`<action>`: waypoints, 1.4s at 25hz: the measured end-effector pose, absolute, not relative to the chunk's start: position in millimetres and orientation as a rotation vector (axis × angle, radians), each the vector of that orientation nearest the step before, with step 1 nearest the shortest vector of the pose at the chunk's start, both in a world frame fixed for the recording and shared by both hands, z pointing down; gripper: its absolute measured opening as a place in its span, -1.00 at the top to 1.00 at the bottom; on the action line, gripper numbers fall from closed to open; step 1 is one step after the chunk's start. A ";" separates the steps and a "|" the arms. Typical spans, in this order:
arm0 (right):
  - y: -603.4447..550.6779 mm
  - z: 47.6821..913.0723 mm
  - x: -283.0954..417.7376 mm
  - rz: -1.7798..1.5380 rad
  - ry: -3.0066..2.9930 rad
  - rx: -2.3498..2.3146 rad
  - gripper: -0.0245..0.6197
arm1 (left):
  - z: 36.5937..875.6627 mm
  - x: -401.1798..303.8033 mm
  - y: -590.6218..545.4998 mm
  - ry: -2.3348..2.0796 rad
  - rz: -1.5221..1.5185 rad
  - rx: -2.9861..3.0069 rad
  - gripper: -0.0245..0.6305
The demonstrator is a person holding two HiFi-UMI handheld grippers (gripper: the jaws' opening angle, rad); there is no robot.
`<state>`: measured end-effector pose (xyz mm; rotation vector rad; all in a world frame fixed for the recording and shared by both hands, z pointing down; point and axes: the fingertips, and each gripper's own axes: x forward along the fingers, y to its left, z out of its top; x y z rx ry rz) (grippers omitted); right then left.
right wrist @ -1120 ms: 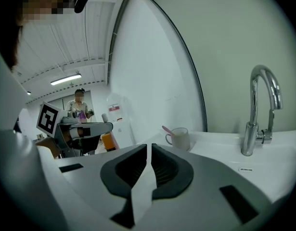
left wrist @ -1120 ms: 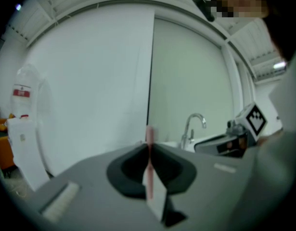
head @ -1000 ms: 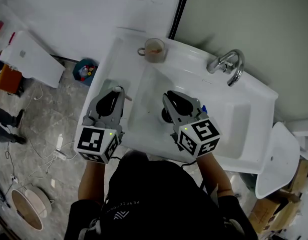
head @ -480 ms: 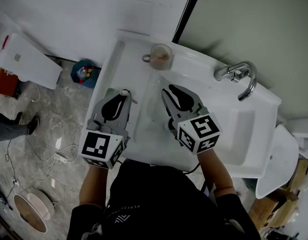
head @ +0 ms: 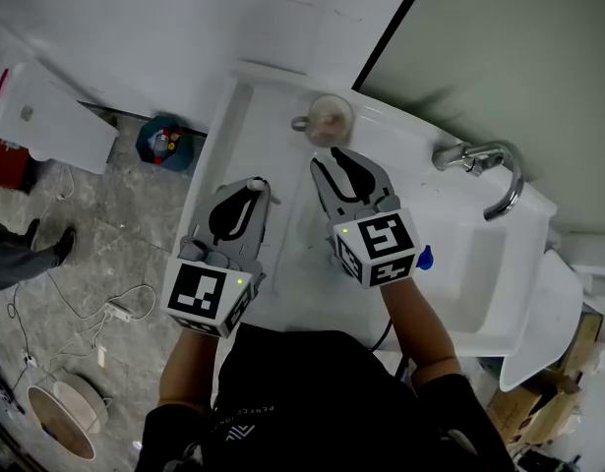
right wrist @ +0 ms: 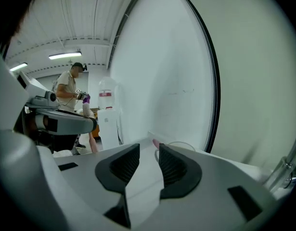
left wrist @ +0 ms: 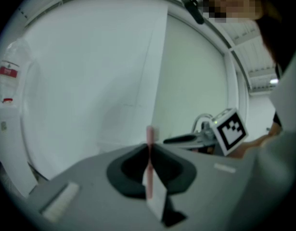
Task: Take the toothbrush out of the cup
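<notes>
At the back rim of the white sink (head: pixel 235 126), toward 12 o'clock in the head view, stands the cup (head: pixel 330 118), a clear one with a small handle on its 9 o'clock side. The right gripper (head: pixel 343 167) points at it from 6 o'clock, its tips near the cup but not touching it. In the right gripper view its jaws (right wrist: pixel 148 148) are opening, with nothing but bare sink between the ribbed pads, and the cup's rim (right wrist: pixel 182 145) shows just past the right-hand pad. A pink tip there, seemingly the toothbrush (right wrist: pixel 155 142), leans at the cup's 9 o'clock edge; from the head view only a pinkish blur shows inside the cup. The left gripper (head: pixel 255 187) sits at 9 o'clock of the right one, over the sink's left ledge and well apart from the cup. Its jaws are closed tight on a thin pink stick (left wrist: pixel 149 134), which stands upright between them and pokes out above the tips; whether this is another brush cannot be told. Beyond it in the left gripper view the right gripper's marker cube (left wrist: pixel 230 131) shows at 3 o'clock. The faucet (head: pixel 484 160) rises at 4 o'clock of the cup, and a small blue thing (head: pixel 424 257) lies in the basin just beside the right gripper's cube
</notes>
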<state>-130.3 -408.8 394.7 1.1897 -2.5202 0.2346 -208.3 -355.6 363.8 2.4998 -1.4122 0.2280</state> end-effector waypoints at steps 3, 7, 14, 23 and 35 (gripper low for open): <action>-420.0 402.1 -135.8 0.228 -2.492 1.198 0.60 | 365.1 -211.4 -364.6 -1.405 0.185 2.510 0.85; -434.4 408.0 -139.4 0.188 -2.447 1.233 0.58 | 370.0 -218.5 -371.3 -1.377 0.221 2.477 0.85; -451.8 422.1 -147.0 0.095 -2.352 1.248 0.55 | 375.1 -218.5 -383.0 -1.343 0.161 2.486 0.85; -463.7 426.9 -144.6 0.050 -2.273 1.317 0.67 | 379.8 -216.6 -387.6 -1.303 0.122 2.504 0.85; -463.7 408.8 -126.2 -0.062 -2.216 1.434 0.86 | 380.0 -217.3 -395.0 -1.294 0.095 2.512 0.85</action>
